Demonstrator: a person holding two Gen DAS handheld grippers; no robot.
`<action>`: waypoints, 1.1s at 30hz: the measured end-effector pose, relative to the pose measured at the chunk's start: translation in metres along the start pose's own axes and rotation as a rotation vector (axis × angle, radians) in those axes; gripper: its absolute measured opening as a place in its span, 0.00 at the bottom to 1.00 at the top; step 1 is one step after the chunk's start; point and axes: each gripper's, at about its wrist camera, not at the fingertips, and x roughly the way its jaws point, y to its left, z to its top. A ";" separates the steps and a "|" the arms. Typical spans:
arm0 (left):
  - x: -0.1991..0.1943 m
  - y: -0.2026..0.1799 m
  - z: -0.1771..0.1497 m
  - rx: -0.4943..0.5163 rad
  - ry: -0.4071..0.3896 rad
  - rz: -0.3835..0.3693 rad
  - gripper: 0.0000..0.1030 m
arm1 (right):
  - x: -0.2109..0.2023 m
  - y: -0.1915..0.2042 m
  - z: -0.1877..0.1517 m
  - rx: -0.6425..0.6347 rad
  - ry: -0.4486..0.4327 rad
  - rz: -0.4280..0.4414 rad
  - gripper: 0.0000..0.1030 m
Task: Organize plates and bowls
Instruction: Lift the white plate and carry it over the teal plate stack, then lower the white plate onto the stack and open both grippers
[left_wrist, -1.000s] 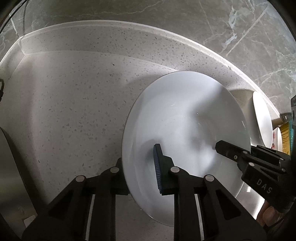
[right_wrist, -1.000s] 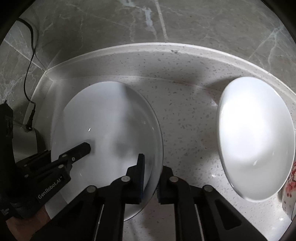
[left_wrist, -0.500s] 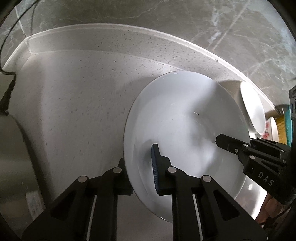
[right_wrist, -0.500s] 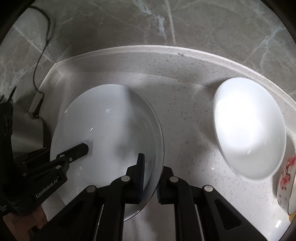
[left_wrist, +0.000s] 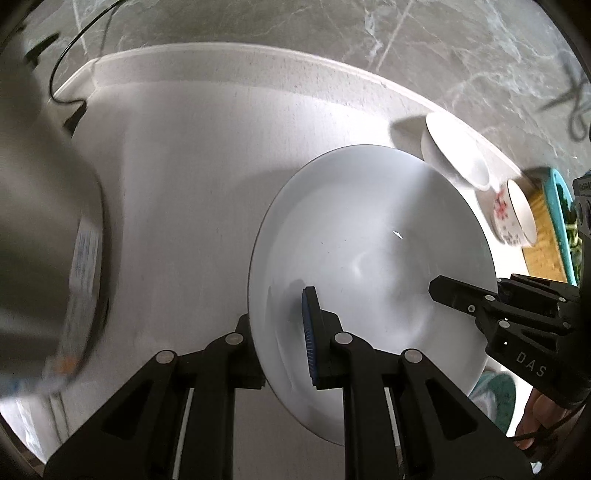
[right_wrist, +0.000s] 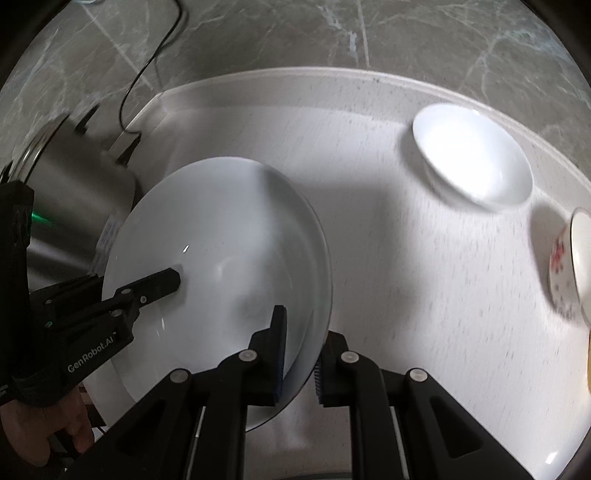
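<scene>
A large white plate (left_wrist: 373, 258) hangs above the speckled counter, gripped at both sides. My left gripper (left_wrist: 284, 332) is shut on its left rim; in the right wrist view the same gripper (right_wrist: 162, 280) shows at lower left. My right gripper (right_wrist: 301, 347) is shut on the plate (right_wrist: 221, 236) at its right rim and appears in the left wrist view (left_wrist: 443, 291) at right. A white bowl (right_wrist: 472, 151) rests near the counter's back edge, also seen as the white bowl (left_wrist: 454, 151). A flowered bowl (right_wrist: 565, 266) lies tilted at far right.
A steel pot (right_wrist: 66, 192) with a cable (right_wrist: 147, 66) stands at the left, close to the plate; it fills the left side as the steel pot (left_wrist: 40, 221). A teal-edged board (left_wrist: 554, 221) sits at the right. The marble wall (right_wrist: 295, 33) backs the counter.
Both grippers have carried the plate leftward and a little upward; the steel pot has come into view at left, and the white bowl and flowered bowl have slid toward the right.
</scene>
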 end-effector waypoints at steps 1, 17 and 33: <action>-0.001 -0.002 -0.008 -0.003 0.005 0.002 0.13 | 0.000 0.000 -0.007 0.002 0.005 0.004 0.14; -0.011 0.006 -0.074 -0.040 0.019 0.043 0.13 | 0.009 0.010 -0.044 -0.024 0.051 0.013 0.14; 0.010 0.012 -0.075 -0.065 0.012 0.044 0.15 | 0.021 0.010 -0.045 -0.025 0.054 -0.001 0.13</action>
